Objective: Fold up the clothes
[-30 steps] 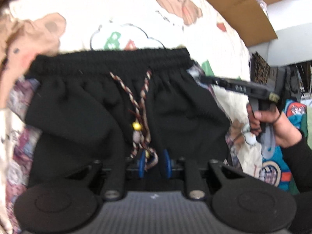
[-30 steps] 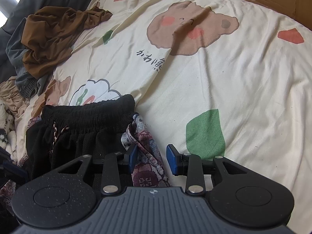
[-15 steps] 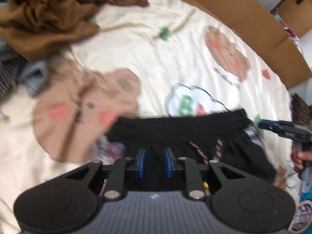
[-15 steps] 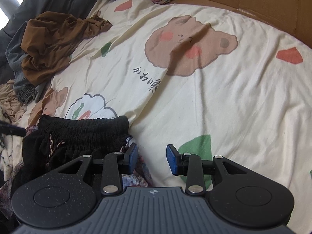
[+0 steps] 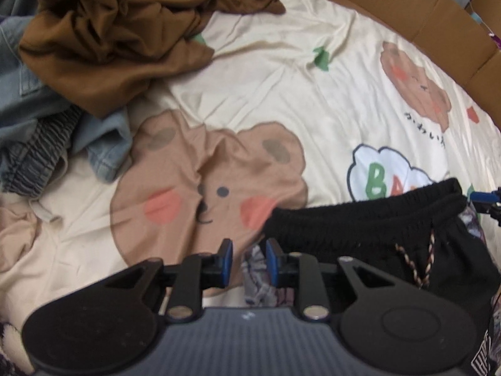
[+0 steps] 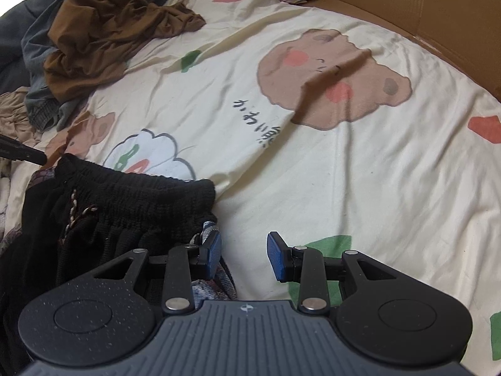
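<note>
Cream bedding (image 6: 360, 172) printed with brown bears and a white cloud covers the whole work surface, soft and rumpled into shallow creases. On it lie black shorts (image 5: 369, 235), knitted-looking with a thick gathered elastic waistband and a braided drawstring (image 5: 419, 263) in pale and dark strands; they sit at the near edge, over a patterned grey-and-maroon cloth (image 6: 213, 282) that peeks out at both sides.

At the shorts' left corner is the left gripper (image 5: 245, 258), blue pads a little apart, with only a strip of the patterned cloth showing between them and nothing pinched. By the right corner of the waistband the right gripper (image 6: 243, 258) has its jaws spread wide over bare sheet, its left pad just beside the patterned cloth.

Farther off, a crumpled brown garment (image 5: 103, 37) is heaped on pale blue denim (image 5: 103, 144) and a ribbed grey cuff. Flattened cardboard (image 6: 407, 3) lines the far edge of the bed.
</note>
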The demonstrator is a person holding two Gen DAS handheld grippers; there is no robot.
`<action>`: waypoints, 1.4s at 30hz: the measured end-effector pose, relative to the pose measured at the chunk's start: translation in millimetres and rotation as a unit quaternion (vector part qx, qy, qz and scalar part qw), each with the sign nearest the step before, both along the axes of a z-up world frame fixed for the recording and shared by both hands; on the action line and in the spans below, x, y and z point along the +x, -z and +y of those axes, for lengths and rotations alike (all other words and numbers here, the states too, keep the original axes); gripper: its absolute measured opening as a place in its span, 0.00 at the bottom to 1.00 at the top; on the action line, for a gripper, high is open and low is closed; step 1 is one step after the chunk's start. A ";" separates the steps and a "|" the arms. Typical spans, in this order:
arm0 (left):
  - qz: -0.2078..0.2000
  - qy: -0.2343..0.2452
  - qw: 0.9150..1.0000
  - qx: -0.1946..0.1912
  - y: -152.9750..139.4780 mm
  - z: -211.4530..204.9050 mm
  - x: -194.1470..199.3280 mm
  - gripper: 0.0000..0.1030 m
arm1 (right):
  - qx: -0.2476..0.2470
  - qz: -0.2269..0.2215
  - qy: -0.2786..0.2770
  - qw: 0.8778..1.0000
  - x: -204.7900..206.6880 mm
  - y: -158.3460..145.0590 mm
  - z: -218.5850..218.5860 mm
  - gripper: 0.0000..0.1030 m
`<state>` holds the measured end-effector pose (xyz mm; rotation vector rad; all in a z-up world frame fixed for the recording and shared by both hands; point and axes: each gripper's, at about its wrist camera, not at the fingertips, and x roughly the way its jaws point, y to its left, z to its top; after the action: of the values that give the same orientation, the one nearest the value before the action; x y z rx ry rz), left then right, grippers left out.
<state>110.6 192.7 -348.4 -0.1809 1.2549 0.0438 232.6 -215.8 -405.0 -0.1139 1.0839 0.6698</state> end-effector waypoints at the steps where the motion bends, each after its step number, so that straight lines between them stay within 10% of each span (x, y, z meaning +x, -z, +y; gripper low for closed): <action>1: 0.002 0.003 1.000 -0.001 1.9 -0.4 -1.2 0.25 | 0.001 -0.001 -0.005 1.000 -2.3 -1.4 0.8 0.38; 42: 0.024 0.083 0.996 0.002 31.4 -8.1 -8.0 0.28 | -0.015 -0.002 -0.081 0.997 -20.2 7.6 24.5 0.38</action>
<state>102.6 184.6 -379.8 -0.0729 1.3144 -0.0936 212.4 -191.3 -412.5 -0.2313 1.0884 0.7980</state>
